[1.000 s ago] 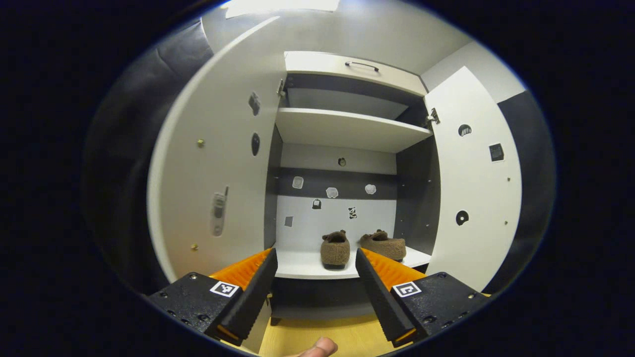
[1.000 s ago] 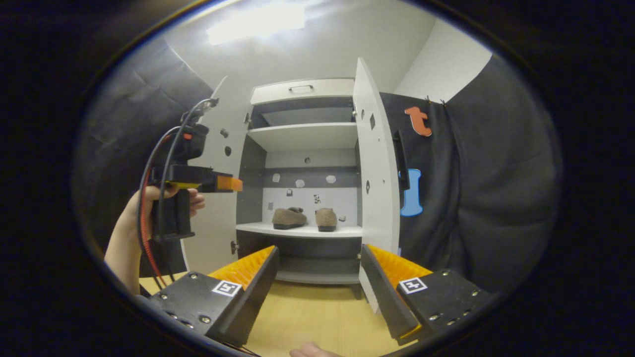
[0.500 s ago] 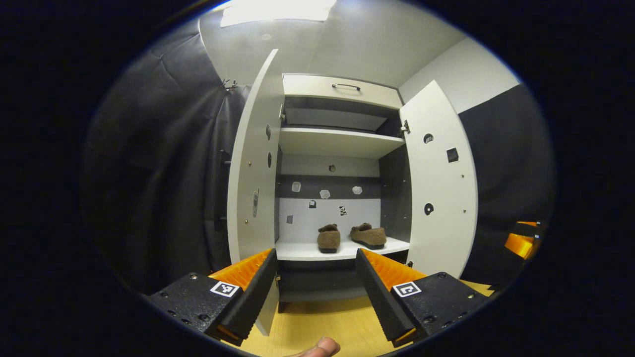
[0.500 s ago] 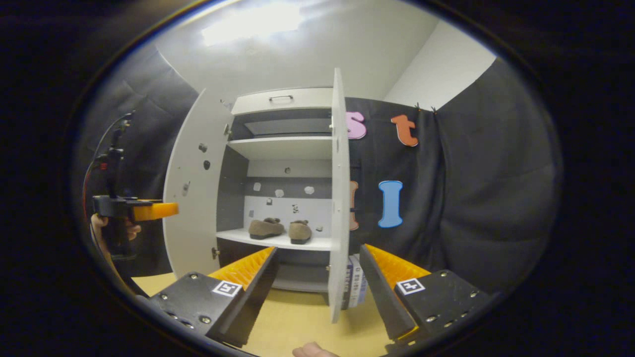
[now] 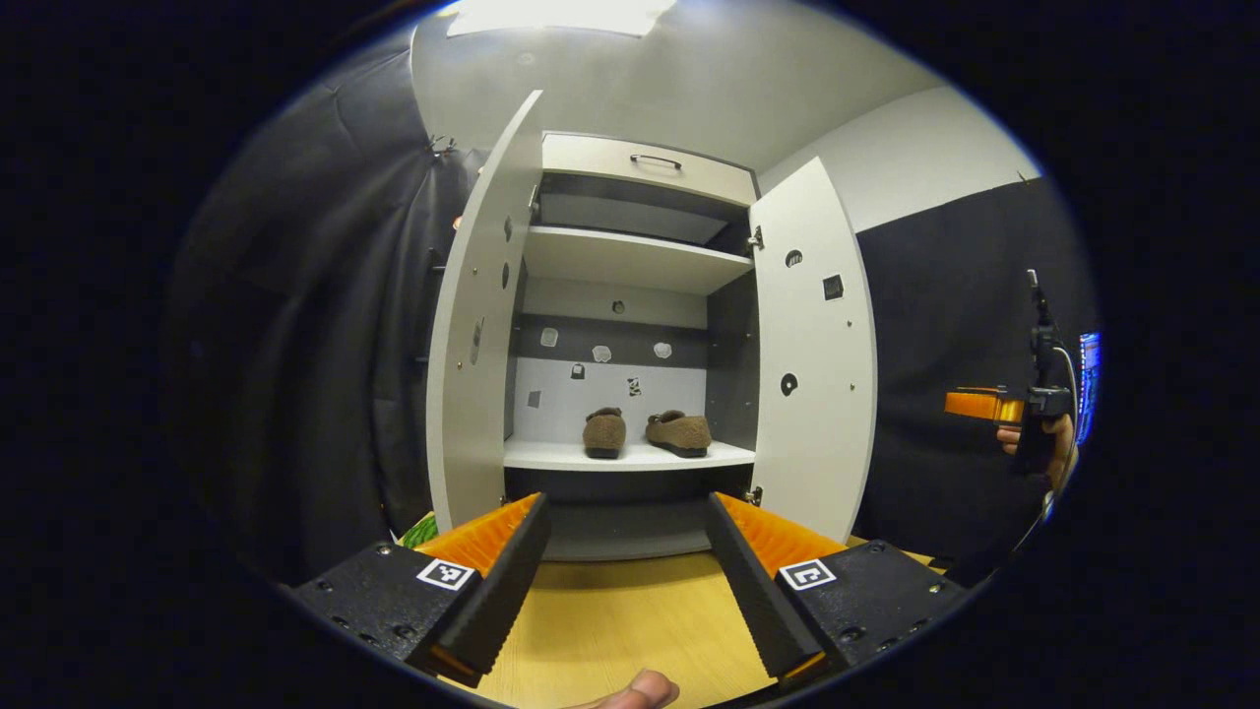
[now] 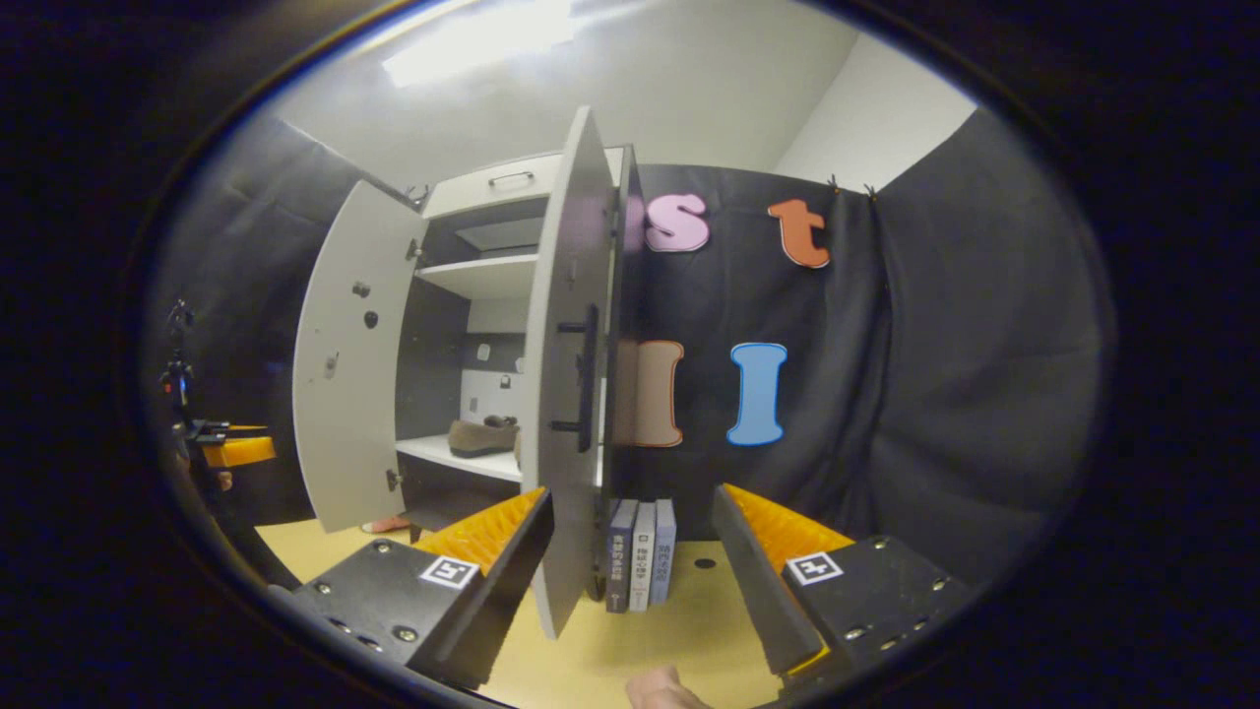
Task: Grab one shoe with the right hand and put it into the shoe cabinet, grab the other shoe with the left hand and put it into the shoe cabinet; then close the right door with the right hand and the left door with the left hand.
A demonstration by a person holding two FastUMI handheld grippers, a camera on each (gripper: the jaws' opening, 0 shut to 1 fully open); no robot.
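Both shoes (image 5: 645,432) already sit side by side on the lower shelf (image 5: 630,456) of the shoe cabinet (image 5: 630,295), and both doors hang wide open. The left gripper (image 5: 625,551) has its jaws spread, holding nothing, facing the cabinet front-on. The right gripper (image 6: 630,551) is spread and empty too, near the right door (image 6: 571,394), whose outer handle (image 6: 588,369) faces it. Books (image 6: 640,551) stand beside the cabinet.
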